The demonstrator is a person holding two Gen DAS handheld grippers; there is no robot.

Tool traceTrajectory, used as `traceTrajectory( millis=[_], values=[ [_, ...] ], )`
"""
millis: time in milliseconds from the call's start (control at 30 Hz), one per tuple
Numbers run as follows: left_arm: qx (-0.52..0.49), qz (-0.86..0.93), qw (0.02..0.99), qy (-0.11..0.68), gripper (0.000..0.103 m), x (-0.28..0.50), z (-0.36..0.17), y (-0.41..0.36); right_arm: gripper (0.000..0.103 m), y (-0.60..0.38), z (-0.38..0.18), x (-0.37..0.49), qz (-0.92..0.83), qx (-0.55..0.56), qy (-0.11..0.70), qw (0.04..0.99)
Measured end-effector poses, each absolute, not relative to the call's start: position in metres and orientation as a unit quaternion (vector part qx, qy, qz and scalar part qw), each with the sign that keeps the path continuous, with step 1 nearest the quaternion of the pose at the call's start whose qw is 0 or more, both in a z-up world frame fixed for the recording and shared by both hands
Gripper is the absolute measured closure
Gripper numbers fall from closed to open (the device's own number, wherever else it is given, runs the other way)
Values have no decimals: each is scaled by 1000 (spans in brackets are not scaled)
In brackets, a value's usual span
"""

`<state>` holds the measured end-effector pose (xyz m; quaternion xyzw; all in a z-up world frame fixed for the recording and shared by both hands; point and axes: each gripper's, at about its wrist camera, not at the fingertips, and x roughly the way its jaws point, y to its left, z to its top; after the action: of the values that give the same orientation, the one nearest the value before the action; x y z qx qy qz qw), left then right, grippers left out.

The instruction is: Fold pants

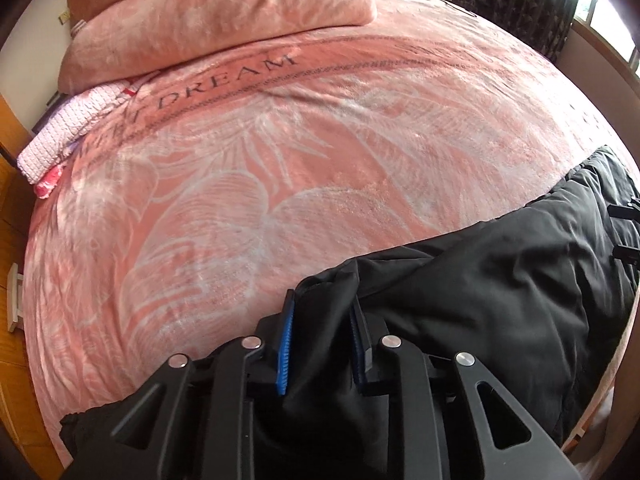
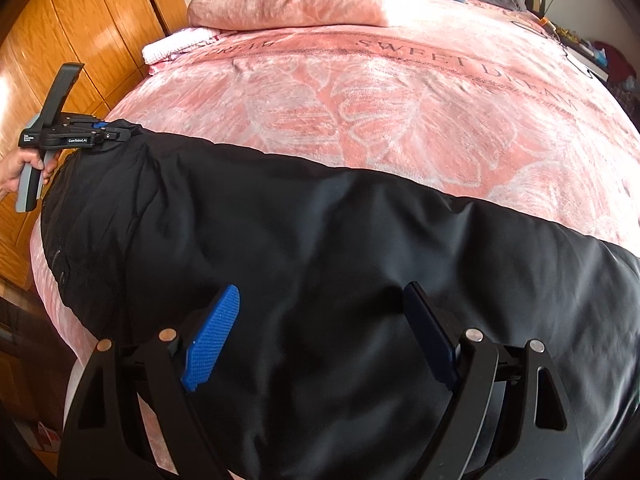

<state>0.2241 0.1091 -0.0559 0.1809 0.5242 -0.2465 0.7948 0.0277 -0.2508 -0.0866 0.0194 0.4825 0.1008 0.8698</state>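
Observation:
Black pants [image 1: 500, 280] lie lengthwise along the near edge of a pink bed. In the left wrist view my left gripper [image 1: 322, 320] is shut on a bunched fold of the black fabric, which fills the gap between its blue pads [image 1: 285, 344]. The right wrist view shows the same left gripper [image 2: 120, 133] clamped on the far left end of the pants [image 2: 320, 220], with a hand [image 2: 22, 174] on its handle. My right gripper [image 2: 322, 290] stands open just above the middle of the pants, blue pads [image 2: 214, 332] wide apart and fabric below them.
A pink "SWEET DREAM" blanket [image 2: 400, 112] covers the bed. Folded pink bedding [image 2: 304, 0] and a pale knitted cloth [image 1: 68, 132] sit at the head. A wooden wardrobe [image 2: 80, 40] stands close on the left. Curtains and a window [image 1: 600, 12] are far right.

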Motion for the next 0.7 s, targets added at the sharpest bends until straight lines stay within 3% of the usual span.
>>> traceTrajectory(
  millis=[67,167,233,300,533,700],
  values=[
    [190,-250,788,529,79,225,-65,107,19,-248,-92,32,88,3,489,868],
    [220,-237,792,517,64,219,-67,101,19,-247,-93,31,85,-11,487,869],
    [207,-229,798,518,29,215,-60,103,19,-250,-91,28,89,-2,486,870],
    [203,-209,817,498,20,206,-49,105,19,-258,-87,22,90,15,482,871],
    [168,-145,884,411,20,147,-16,112,19,-273,-81,0,74,27,477,876],
    [193,-108,862,456,18,153,-73,98,15,-269,-104,5,61,-4,489,870]
  ],
)
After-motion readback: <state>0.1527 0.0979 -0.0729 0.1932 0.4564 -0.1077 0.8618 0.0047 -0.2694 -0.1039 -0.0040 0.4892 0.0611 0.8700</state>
